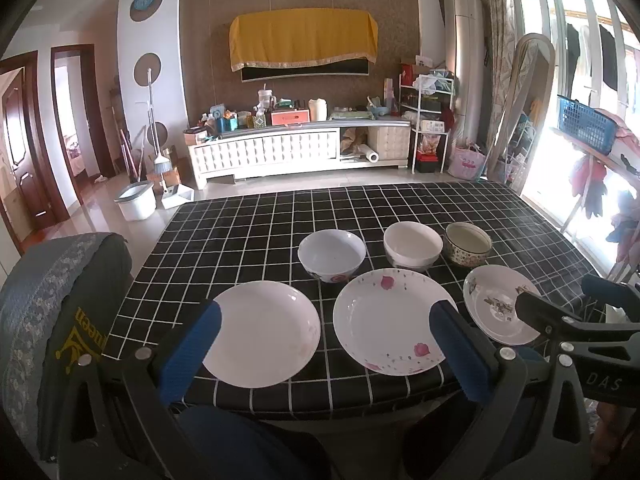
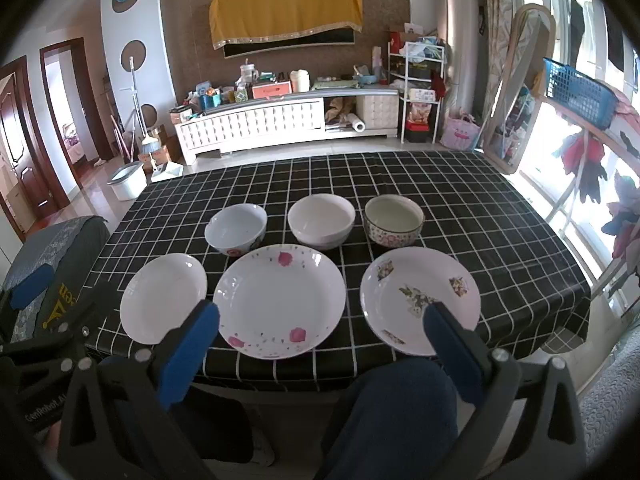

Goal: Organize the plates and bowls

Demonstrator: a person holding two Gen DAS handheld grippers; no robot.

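Ahead of both claws, three plates sit in a near row: plain plate, rose plate, sprig plate. Beyond them stand three bowls. Left gripper and right gripper gape fully, holding nothing, above the table's near edge. Fingers hide parts of the plates' rims.

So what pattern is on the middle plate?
Pink flowers on white; right wrist view.
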